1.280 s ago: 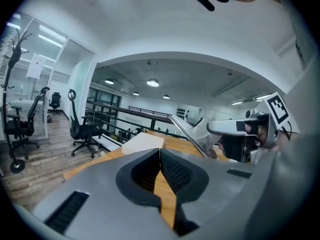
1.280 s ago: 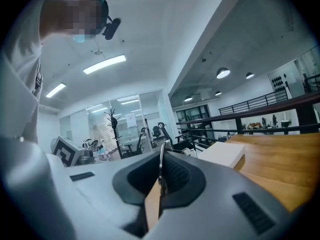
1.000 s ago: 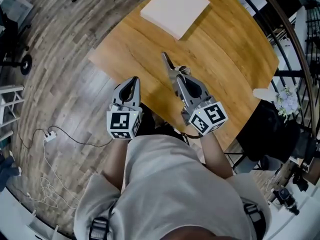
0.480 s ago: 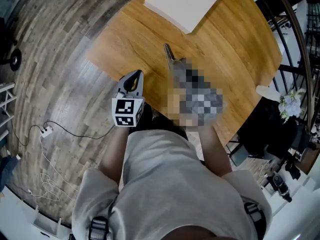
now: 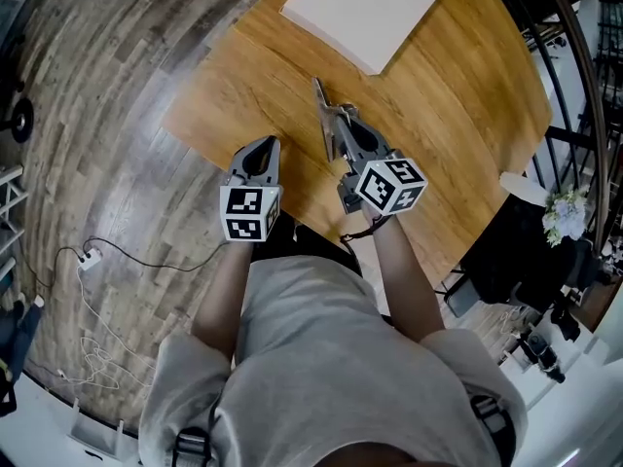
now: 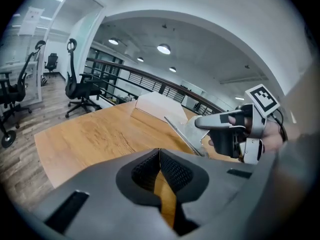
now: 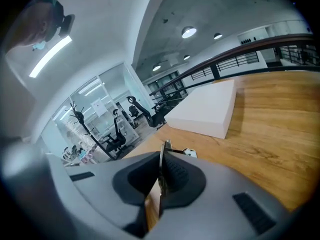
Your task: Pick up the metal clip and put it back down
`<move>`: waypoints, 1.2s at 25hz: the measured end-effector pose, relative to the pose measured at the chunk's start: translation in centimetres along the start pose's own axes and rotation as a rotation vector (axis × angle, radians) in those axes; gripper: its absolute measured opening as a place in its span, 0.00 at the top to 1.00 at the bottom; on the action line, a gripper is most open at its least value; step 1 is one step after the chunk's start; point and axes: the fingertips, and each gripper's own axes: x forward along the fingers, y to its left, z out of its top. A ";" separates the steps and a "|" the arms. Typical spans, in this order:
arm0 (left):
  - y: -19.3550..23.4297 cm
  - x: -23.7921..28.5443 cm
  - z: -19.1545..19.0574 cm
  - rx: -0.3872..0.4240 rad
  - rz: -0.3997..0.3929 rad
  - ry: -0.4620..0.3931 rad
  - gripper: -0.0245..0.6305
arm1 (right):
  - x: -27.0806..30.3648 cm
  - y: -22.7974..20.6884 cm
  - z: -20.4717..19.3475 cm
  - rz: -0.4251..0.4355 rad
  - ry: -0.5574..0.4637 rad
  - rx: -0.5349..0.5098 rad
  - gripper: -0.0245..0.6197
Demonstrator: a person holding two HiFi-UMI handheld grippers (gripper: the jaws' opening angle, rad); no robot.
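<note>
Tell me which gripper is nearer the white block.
Right. The right gripper, shut on the metal clip, sits just short of the white block; the left gripper hangs farther back at the table edge.

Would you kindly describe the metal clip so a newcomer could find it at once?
Over the wooden table, short of the white slab, the right gripper pinches the metal clip in its jaws. It is a thin silvery strip pointing toward the slab, the only narrow, shiny thing there.
</note>
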 end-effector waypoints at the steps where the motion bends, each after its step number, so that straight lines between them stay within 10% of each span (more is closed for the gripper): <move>1: 0.1 0.2 -0.1 0.000 -0.002 0.009 0.93 | 0.6 -0.3 0.1 -0.002 0.003 0.013 0.92; 30: 1.1 0.1 -2.3 0.007 0.003 0.088 0.93 | 4.1 -4.5 -2.7 -0.046 0.061 0.110 0.91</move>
